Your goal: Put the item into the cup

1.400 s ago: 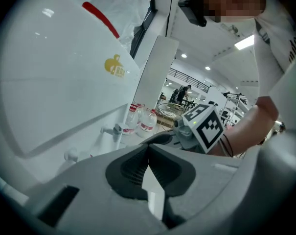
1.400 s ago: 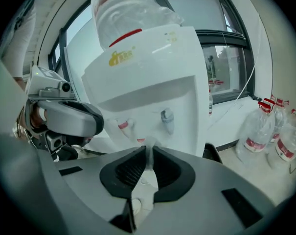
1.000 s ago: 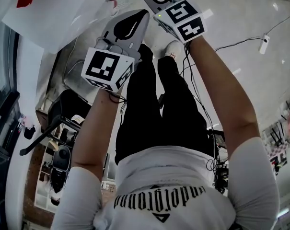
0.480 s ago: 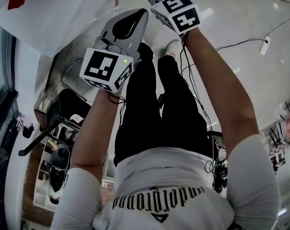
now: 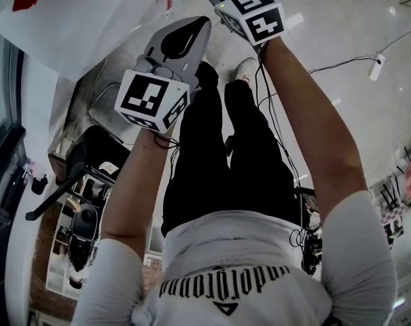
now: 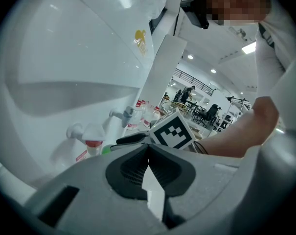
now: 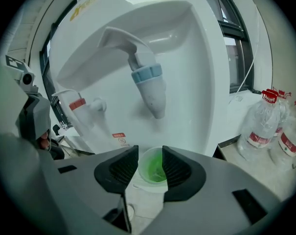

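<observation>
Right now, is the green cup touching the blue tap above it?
Apart. In the right gripper view, a strip of white dispenser wall shows between the tip of the blue tap and the rim of the green cup.

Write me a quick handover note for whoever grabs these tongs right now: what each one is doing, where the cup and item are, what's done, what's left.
Grippers: the left tongs are shut and empty. The right tongs have just been opening and now stand open, with the cup showing between them and the pads not pressing it.
Things: the cup stands upright under the dispenser's blue tap, with a green item inside.
Done: the item appears to be in the cup.
Left: probably only drawing the right tongs back clear of the cup.
</observation>
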`<state>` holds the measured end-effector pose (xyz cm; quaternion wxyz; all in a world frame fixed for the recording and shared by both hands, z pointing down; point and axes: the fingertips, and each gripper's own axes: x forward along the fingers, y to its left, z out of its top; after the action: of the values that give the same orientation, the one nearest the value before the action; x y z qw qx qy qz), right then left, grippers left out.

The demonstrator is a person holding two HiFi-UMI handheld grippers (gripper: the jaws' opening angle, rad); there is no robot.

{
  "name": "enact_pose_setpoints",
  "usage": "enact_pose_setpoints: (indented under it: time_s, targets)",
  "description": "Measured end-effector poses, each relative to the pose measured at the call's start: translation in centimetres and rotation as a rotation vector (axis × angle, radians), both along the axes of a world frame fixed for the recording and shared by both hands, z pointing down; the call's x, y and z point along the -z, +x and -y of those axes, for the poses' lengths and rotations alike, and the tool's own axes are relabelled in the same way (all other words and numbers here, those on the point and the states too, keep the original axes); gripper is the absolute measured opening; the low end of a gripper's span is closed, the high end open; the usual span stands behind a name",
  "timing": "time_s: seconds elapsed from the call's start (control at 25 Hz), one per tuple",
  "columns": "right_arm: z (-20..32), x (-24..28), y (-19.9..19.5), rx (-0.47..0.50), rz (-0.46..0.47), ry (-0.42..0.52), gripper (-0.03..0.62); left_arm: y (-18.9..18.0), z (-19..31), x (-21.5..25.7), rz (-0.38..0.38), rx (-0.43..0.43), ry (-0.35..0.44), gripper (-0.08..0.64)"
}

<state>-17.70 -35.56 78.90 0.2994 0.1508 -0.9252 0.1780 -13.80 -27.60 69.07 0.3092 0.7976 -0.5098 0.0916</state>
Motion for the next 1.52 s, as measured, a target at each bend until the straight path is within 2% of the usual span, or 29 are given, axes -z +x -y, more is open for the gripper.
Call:
enact_pose_setpoints:
  time_s: [0.32,0.72,1.16,1.52]
  targets:
    - [-0.4,1.4,-0.3,-0.005,0.019,0.011,0.123,0.1,-0.2,0.7,-0.002,-0.005,0.006,0.015]
    - [-2.5,7.0,2.4,-0.009,0.047,0.014,0.121,1.9,-0.4,4.7,-0.001,-0.018,0.033,0.015]
    - [-5.6,18.6,7.4,0.011,0.077,0.086,0.055,3.1,-2.0,12.8,0.012,-0.031,0.081,0.015]
    - [-10.6,29.2,11.1,0.103,0.126,0.144,0.023,5.8,-3.9,20.9,0.023,-0.057,0.141,0.015]
